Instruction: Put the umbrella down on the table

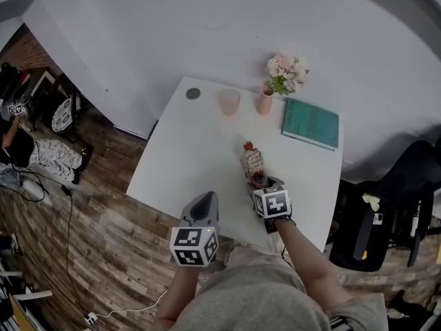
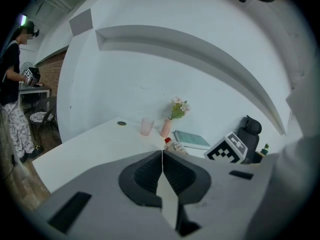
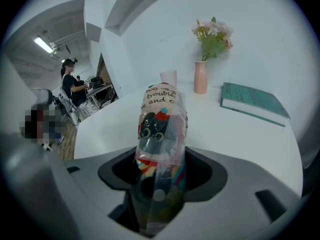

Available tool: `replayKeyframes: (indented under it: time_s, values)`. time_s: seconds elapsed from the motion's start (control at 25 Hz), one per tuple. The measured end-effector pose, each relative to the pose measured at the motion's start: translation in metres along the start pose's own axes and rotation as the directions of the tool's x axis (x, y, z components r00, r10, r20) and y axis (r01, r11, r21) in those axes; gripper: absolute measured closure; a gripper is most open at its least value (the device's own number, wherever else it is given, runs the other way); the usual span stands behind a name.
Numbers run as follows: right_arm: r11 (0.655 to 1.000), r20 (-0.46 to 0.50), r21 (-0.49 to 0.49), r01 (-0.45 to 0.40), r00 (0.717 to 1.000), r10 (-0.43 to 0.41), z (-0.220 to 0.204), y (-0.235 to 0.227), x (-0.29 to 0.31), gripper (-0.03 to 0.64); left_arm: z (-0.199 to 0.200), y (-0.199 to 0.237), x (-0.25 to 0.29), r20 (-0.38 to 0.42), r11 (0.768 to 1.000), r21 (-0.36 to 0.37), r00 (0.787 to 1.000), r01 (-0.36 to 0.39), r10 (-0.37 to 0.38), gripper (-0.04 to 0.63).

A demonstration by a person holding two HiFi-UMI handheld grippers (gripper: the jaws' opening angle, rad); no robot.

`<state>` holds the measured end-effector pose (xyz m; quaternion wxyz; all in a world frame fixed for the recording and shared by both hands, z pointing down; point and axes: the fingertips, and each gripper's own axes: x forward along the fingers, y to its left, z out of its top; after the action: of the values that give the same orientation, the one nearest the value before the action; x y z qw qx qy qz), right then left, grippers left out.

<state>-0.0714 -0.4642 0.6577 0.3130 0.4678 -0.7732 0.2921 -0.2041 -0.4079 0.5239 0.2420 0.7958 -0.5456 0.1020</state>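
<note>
Gripping one folded umbrella [image 3: 162,115] over the white table's [image 1: 186,161] near side, the right gripper [image 3: 159,170] clamps its sleeve, printed "troubl"; the left gripper [image 2: 162,157] is closed, empty. One cup [image 1: 229,102], one vase [image 1: 265,104], one teal book [image 1: 310,123] beyond.

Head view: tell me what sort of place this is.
Probably an office or studio workspace: a white table with a teal book, a black office chair beside it, and cables trailing over the wood-pattern floor.

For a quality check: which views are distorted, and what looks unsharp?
Head view: even light, the table edges bow. Left gripper view: fisheye, dark round border, wall ledge curved. Right gripper view: same fisheye; the umbrella is soft at its near end.
</note>
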Motion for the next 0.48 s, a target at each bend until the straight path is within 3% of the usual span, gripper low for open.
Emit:
replayKeyframes:
  time_s: [0.2, 0.48]
  values:
    - [1.000, -0.037, 0.000, -0.003, 0.999, 0.003, -0.014, -0.010, 0.027, 0.356, 0.001, 0.001, 0.008, -0.010, 1.000, 0.003, 1.000, 0.006, -0.006, 0.588]
    - [0.999, -0.099, -0.005, 0.039, 0.994, -0.039, -0.009, -0.011, 0.021, 0.354, -0.001, -0.003, 0.015, -0.013, 1.000, -0.008, 1.000, 0.017, -0.017, 0.588]
